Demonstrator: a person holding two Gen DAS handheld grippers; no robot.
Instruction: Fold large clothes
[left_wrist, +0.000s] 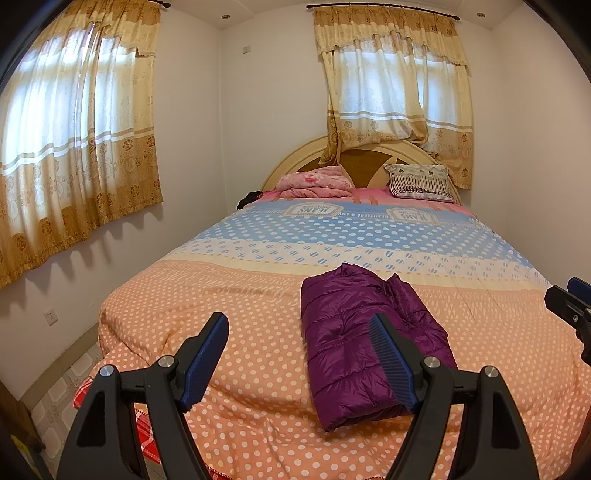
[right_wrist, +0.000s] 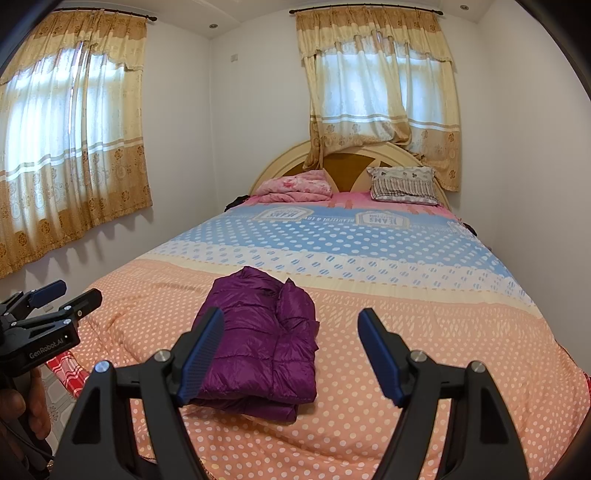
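A purple puffer jacket (left_wrist: 354, 332) lies folded into a compact bundle on the near part of the bed (left_wrist: 258, 295); it also shows in the right wrist view (right_wrist: 258, 343). My left gripper (left_wrist: 299, 325) is open and empty, held above the bed's foot, left of the jacket. My right gripper (right_wrist: 290, 321) is open and empty, held above the foot of the bed with the jacket under its left finger. Each gripper shows at the edge of the other's view: the right gripper (left_wrist: 572, 302) and the left gripper (right_wrist: 62, 295).
The bed has a polka-dot quilt (right_wrist: 406, 295). A pink folded blanket (left_wrist: 314, 182) and a patterned pillow (left_wrist: 421, 181) lie by the headboard (left_wrist: 295, 158). Curtained windows (left_wrist: 74, 140) stand on the left wall and behind the headboard. A red cloth (right_wrist: 70, 373) hangs at the bed's left corner.
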